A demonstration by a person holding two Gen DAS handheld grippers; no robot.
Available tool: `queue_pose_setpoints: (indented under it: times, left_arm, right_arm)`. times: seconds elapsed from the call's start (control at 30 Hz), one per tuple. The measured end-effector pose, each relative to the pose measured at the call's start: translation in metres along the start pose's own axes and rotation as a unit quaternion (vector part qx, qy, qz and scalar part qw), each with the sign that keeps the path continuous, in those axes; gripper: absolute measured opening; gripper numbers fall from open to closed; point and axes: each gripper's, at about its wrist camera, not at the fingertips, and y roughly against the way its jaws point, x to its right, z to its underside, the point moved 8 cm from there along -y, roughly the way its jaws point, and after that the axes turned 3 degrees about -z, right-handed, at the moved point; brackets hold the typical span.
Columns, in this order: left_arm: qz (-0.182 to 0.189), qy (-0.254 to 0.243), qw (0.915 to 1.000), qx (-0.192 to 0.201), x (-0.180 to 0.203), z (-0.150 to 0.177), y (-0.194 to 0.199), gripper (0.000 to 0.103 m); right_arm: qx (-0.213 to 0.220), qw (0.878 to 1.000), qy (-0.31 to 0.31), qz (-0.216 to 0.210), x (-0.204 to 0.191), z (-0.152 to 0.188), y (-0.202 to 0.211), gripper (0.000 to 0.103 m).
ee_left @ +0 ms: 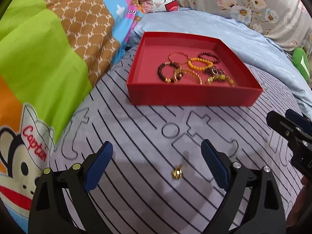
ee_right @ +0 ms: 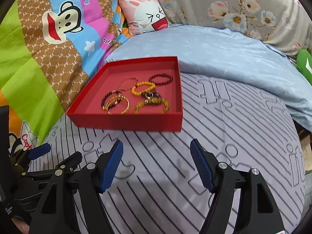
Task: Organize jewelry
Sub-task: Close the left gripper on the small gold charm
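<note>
A red tray sits on the striped bedsheet and holds several bracelets, beaded and gold. A small gold ring-like piece lies loose on the sheet, between and just ahead of my left gripper's fingers. My left gripper is open and empty above the sheet; it also shows at the left of the right wrist view. My right gripper is open and empty, in front of the tray; it shows at the right edge of the left wrist view.
A cartoon-monkey quilt is piled on the left. A light blue blanket lies behind and to the right of the tray. A pink cartoon pillow and a floral pillow sit at the back.
</note>
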Motion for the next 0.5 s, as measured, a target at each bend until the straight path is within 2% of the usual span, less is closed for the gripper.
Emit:
queue_pose_setpoints:
  times: [0.13, 0.2, 0.33, 0.37, 0.43, 0.5]
  left_arm:
    - [0.005, -0.006, 1.0000, 0.000, 0.005, 0.012, -0.001, 0.084]
    - [0.018, -0.006, 0.9998, -0.007, 0.009, 0.016, -0.005, 0.070]
    - [0.032, -0.004, 0.9993, -0.021, 0.013, 0.024, -0.012, 0.054]
    - [0.035, -0.004, 0.9991, -0.023, 0.014, 0.025, -0.014, 0.044]
    - [0.033, -0.005, 0.9992, -0.021, 0.014, 0.026, -0.014, 0.037]
    - [0.041, -0.003, 0.9989, -0.023, 0.015, 0.026, -0.014, 0.025]
  right_arm:
    - [-0.011, 1.000, -0.009, -0.003, 0.002, 0.018, 0.000, 0.068]
    - [-0.015, 1.000, -0.012, -0.003, 0.004, 0.023, 0.000, 0.068]
    - [-0.016, 1.000, -0.017, 0.003, 0.009, 0.031, -0.001, 0.068]
    - [-0.017, 1.000, -0.017, 0.004, 0.009, 0.032, -0.001, 0.068]
    - [-0.019, 1.000, -0.018, 0.001, 0.010, 0.034, -0.002, 0.068]
    - [-0.021, 1.000, -0.018, 0.000, 0.010, 0.036, -0.003, 0.068]
